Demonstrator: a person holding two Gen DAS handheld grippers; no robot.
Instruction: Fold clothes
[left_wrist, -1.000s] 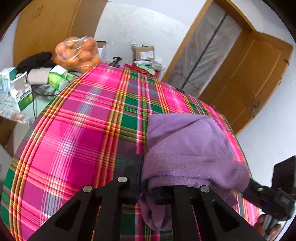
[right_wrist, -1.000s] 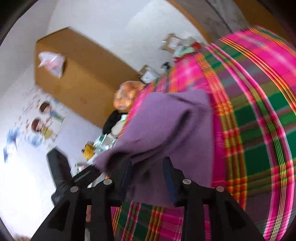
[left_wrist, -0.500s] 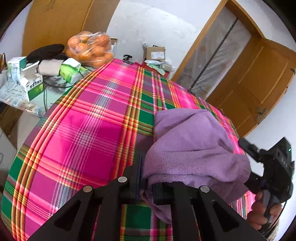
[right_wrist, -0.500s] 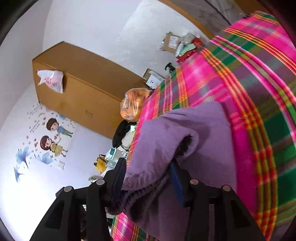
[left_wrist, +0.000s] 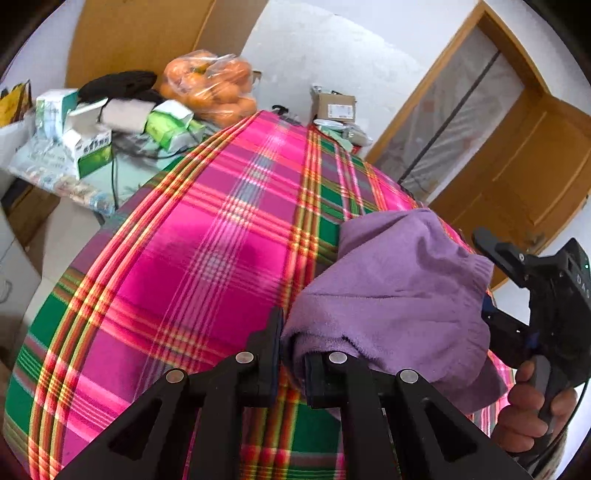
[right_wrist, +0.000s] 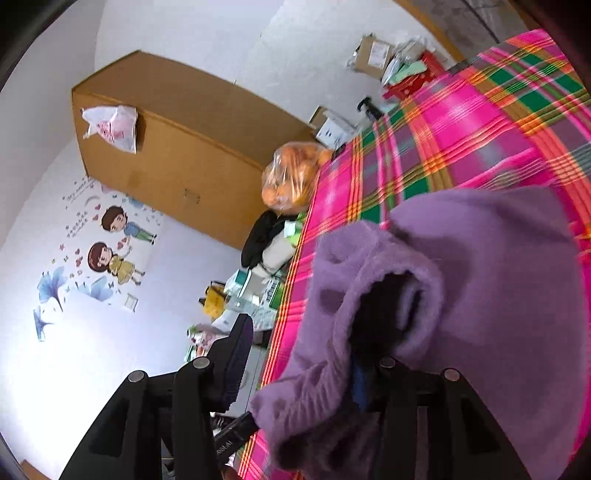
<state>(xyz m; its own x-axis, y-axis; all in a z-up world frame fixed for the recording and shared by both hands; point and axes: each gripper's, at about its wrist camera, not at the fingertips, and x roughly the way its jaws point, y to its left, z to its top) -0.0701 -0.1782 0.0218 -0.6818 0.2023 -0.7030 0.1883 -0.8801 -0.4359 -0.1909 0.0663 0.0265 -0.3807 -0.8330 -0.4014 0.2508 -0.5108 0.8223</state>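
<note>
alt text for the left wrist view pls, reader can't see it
The left gripper pinches the near edge of a purple fleece garment over a pink-and-green plaid cloth. At right, a hand holds the right gripper at the garment's other side; a bag of oranges sits beyond.

The right claw (right_wrist: 295, 363) stands with its fingers apart, the purple fleece garment (right_wrist: 480, 295) draped over the right-hand finger and bunched into a dark fold just above it, while the left-hand finger (right_wrist: 232, 363) is bare. The garment hangs over a pink and green plaid cloth (right_wrist: 461, 122) covering the tabletop. Past the cloth's far edge sit a bag of oranges (right_wrist: 291, 177), a large cardboard box (right_wrist: 177, 147) and cartoon wall stickers (right_wrist: 110, 240).
</note>
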